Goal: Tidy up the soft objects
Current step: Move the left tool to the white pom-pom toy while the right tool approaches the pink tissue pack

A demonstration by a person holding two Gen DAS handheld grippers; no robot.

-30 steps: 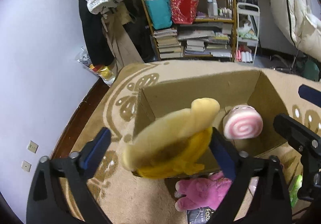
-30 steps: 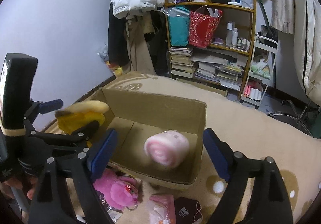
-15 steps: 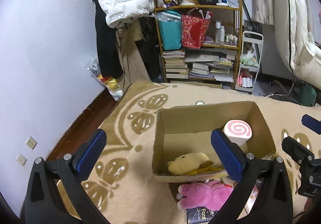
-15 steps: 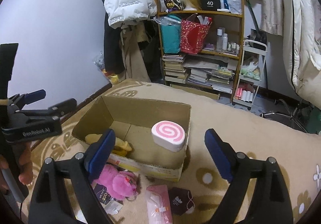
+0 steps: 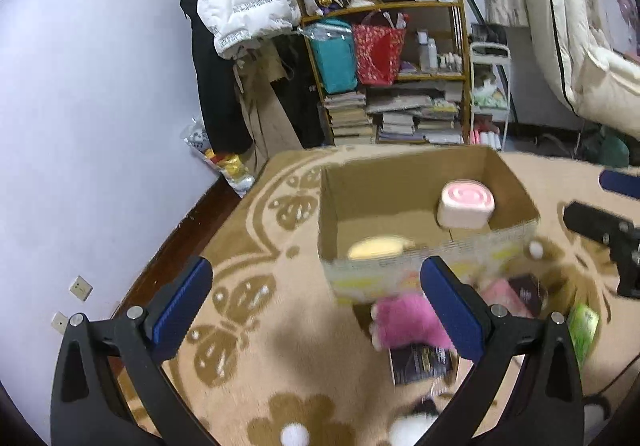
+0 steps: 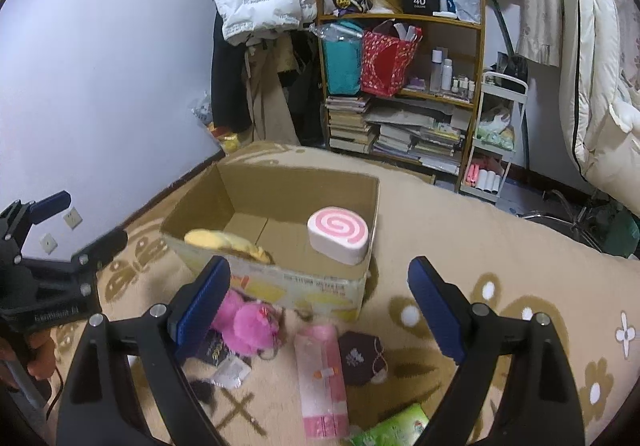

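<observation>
The left gripper (image 5: 316, 278) hovers over the patterned rug (image 5: 256, 310), jaws spread wide and empty. In the cardboard box (image 6: 224, 198) on the rug, a yellow plush (image 6: 224, 240) lies at the left and a pink swirl-roll cushion (image 6: 338, 234) at the right. A pink plush (image 6: 244, 320) lies on the rug just in front of the box, beside a pink packet (image 6: 320, 374) and a dark pouch (image 6: 360, 358). The right gripper (image 6: 318, 296) hangs above them, jaws released, holding nothing.
</observation>
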